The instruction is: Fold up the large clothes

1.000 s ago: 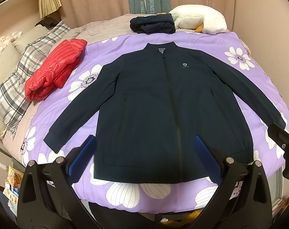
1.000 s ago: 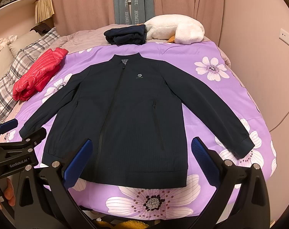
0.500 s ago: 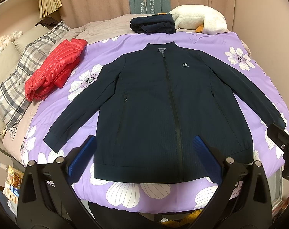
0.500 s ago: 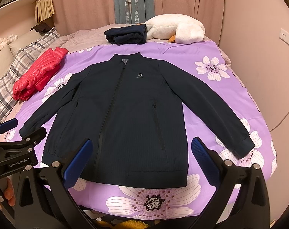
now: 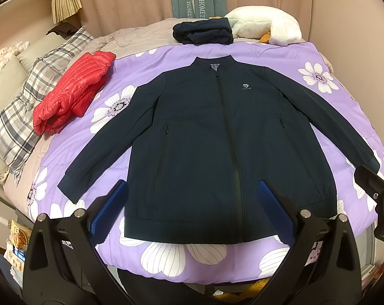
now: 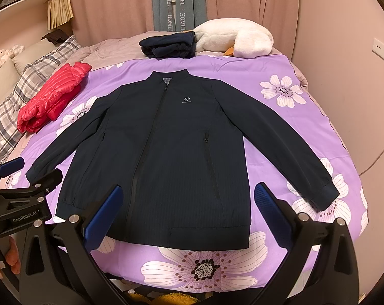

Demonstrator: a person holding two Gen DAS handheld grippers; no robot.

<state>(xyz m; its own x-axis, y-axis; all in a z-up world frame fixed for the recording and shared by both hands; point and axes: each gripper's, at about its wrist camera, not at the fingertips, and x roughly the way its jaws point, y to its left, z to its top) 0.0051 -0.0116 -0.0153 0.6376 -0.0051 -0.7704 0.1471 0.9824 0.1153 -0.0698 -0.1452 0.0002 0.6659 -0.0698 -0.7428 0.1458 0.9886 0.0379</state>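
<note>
The dark navy zip-front jacket (image 5: 225,147) lies face up and spread flat across the middle of the frame on the purple quilt printed with white flowers (image 5: 326,58), hem toward the bottom edge and collar toward the top. Both sleeves angle out and down, one cuff at the lower left, the other at the far right. Laid out this way, every edge and both cuffs are reachable, which I judge to be the starting layout for folding; no fold is made yet.

The left gripper (image 5: 192,207) hangs over the hem at the bottom of the left wrist view, its blue-padded fingers (image 5: 110,208) spread wide and holding nothing. The right gripper (image 6: 187,207) sits likewise in its own view, spread wide and empty above the hem.

The fabric looks smooth and thin, with a faint vertical rib, a closed central zip, two zipped pockets, a small chest logo and banded cuffs and hem.

A folded red quilted puffer jacket (image 5: 72,89) rests at the upper left, a folded dark navy garment (image 5: 203,34) at the top centre.
</note>
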